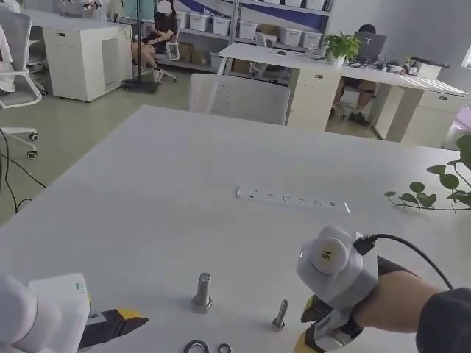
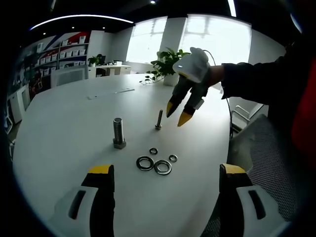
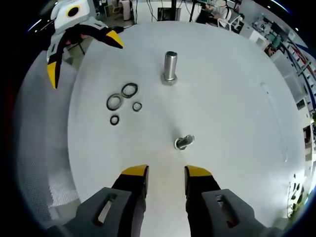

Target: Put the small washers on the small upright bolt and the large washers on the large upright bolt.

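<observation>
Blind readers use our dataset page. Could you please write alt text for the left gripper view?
Four loose washers, two large and two small, lie on a white table before the open left tool. Behind them stand a large bolt and a small bolt, both bare; the open right tool hovers near the small bolt.

Head view: right gripper [image 1: 309, 327], white housing on top, carries a round yellow sticker [image 1: 326, 255] with two dark digits, tilted; they look like "15", not sharp.

Left gripper [image 1: 125, 323], white body, has a pale label [image 1: 73, 284] with a greenish edge; its print is too blurred to read.

Power strip [image 1: 293, 199] on the table has small marks beside the sockets, too small to make out.

Right gripper view: a yellow disc [image 3: 74, 11] sits on the left gripper's housing, with a dark mark in the centre, unreadable.
</observation>
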{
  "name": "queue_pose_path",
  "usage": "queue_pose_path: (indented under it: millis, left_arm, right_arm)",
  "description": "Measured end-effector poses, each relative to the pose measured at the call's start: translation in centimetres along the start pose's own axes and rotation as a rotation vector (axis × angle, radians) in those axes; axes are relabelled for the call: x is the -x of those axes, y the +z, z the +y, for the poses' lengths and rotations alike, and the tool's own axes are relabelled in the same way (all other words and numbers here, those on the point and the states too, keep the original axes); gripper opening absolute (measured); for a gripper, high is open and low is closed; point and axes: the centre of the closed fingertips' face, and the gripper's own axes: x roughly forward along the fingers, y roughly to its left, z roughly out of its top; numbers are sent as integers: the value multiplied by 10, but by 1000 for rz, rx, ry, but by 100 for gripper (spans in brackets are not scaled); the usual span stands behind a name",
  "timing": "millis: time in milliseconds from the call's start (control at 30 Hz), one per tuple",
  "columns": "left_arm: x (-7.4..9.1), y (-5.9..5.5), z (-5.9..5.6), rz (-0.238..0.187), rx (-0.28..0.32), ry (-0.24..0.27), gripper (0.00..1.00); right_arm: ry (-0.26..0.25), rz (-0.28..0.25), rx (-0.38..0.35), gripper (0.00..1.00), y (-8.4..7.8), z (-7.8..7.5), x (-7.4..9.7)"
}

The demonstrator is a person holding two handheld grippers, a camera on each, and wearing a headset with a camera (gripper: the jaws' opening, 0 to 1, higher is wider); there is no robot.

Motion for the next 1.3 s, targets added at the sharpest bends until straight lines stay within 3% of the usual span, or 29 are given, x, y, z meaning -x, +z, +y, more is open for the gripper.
queue_pose_path:
  millis: [600, 1300]
  left_arm:
    - [4, 3, -3, -17, -9, 3, 87]
    - [8, 6, -4, -29, -15, 10, 87]
  right_arm:
    - [26, -47, -6, 31, 12, 32, 7]
    - [106, -44, 138, 29, 52, 80, -12]
